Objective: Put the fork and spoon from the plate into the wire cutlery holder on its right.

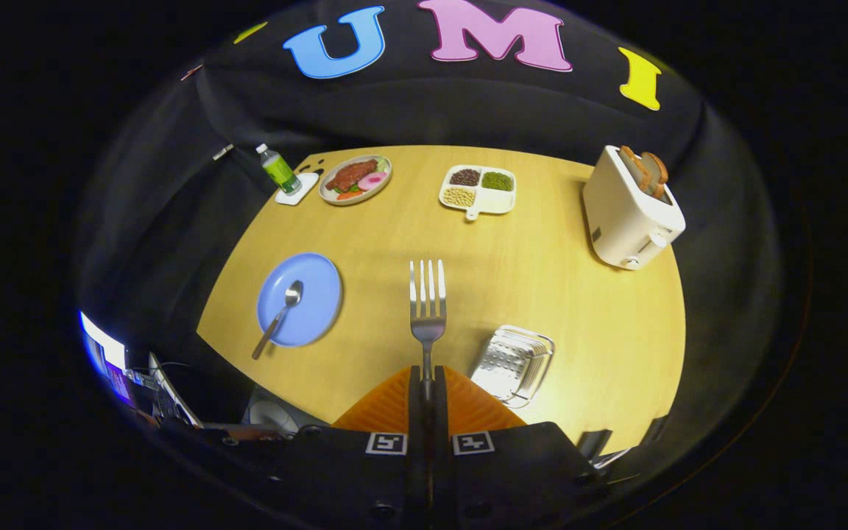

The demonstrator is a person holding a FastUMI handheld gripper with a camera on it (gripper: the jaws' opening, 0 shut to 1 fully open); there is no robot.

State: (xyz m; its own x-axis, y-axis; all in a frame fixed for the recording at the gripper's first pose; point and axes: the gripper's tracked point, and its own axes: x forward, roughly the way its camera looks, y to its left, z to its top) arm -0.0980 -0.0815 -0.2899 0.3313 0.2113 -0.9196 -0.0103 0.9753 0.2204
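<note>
Now you are clamping the gripper [428,383] on the handle of the silver metal fork [428,302], tines pointing straight ahead; the silver wire cutlery holder [514,364] is lying just right of your fingers, low on the wooden table [542,280].

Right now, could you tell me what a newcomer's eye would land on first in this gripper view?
First, the silver metal fork, its handle clamped between the closed fingers of the gripper, tines pointing ahead above the yellow wooden table. Next, the round blue plate to the fork's left, with the silver spoon lying across it. The wire cutlery holder sits just right of the fingers.
</note>
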